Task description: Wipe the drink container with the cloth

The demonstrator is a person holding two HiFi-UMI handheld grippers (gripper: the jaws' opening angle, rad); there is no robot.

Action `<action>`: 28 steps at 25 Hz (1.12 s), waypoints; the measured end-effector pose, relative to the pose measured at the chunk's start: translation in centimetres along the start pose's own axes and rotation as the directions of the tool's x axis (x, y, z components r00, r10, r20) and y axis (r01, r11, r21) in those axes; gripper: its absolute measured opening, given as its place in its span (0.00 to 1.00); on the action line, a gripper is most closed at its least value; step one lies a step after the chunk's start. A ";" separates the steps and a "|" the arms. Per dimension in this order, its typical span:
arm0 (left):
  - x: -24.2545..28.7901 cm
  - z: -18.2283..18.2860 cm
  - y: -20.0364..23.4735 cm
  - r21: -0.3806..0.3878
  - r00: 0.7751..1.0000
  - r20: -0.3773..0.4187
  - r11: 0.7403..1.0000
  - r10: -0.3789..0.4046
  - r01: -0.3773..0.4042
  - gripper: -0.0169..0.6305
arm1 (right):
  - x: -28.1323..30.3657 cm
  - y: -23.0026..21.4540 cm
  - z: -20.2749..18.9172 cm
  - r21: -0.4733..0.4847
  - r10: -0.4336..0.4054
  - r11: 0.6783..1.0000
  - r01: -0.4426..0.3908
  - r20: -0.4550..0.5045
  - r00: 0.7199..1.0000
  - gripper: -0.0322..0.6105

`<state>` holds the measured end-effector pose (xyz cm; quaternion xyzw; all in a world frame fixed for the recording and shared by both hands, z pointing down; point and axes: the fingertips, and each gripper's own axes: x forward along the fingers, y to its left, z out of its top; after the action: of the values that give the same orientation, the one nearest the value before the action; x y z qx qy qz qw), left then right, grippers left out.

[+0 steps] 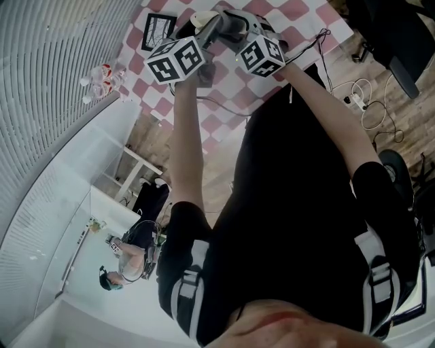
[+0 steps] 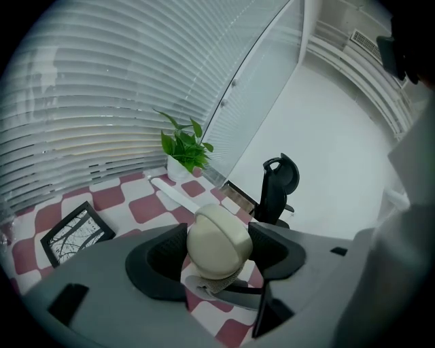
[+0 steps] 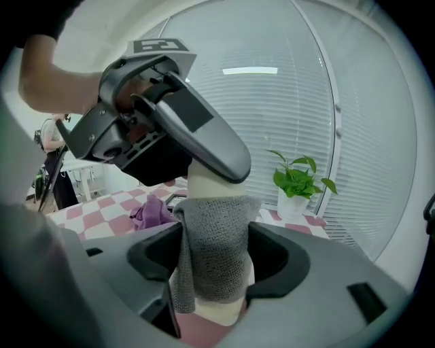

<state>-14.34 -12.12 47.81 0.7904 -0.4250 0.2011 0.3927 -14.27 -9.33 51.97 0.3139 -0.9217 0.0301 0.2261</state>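
Observation:
The drink container [image 2: 216,239] is a cream, round-topped vessel standing on the red-and-white checked table [image 2: 139,207]. My left gripper [image 2: 219,253] is shut on its upper part, one jaw on each side. In the right gripper view the left gripper [image 3: 170,126] grips the container [image 3: 207,182] from above. My right gripper [image 3: 216,265] is shut on a grey knitted cloth [image 3: 216,248], which drapes over the container's side. The cloth's edge [image 2: 212,283] also shows below the container. In the head view both grippers meet at the container [image 1: 202,18] at the table's far side.
A potted green plant [image 3: 298,180] stands by the window blinds. A black picture frame [image 2: 75,232] lies on the table, a purple cloth [image 3: 153,212] is bunched behind the container, and a black office chair [image 2: 279,185] stands beyond the table. Cables and a power strip [image 1: 357,102] lie on the floor.

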 end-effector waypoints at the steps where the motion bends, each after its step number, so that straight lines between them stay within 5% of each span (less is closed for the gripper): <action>1: 0.0 0.1 0.1 -0.004 1.000 0.002 1.000 0.001 -0.001 0.49 | 0.1 0.0 -0.4 -0.004 -0.002 1.000 0.001 -0.006 1.000 0.51; 18: 0.8 0.7 0.3 -0.049 1.000 0.004 0.999 0.006 -0.006 0.49 | 1.7 -0.6 -9.5 -0.009 -0.006 1.000 0.004 -0.194 0.981 0.55; 28: 0.9 0.6 -0.6 -0.021 1.000 0.014 1.000 0.002 -0.001 0.49 | 1.3 -0.6 -6.6 0.019 0.055 0.998 -0.052 -0.169 0.984 0.55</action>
<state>-13.37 -12.90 47.75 0.7873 -0.4304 0.1913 0.3979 -12.22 -9.23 58.36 0.2871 -0.9070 0.0696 0.3002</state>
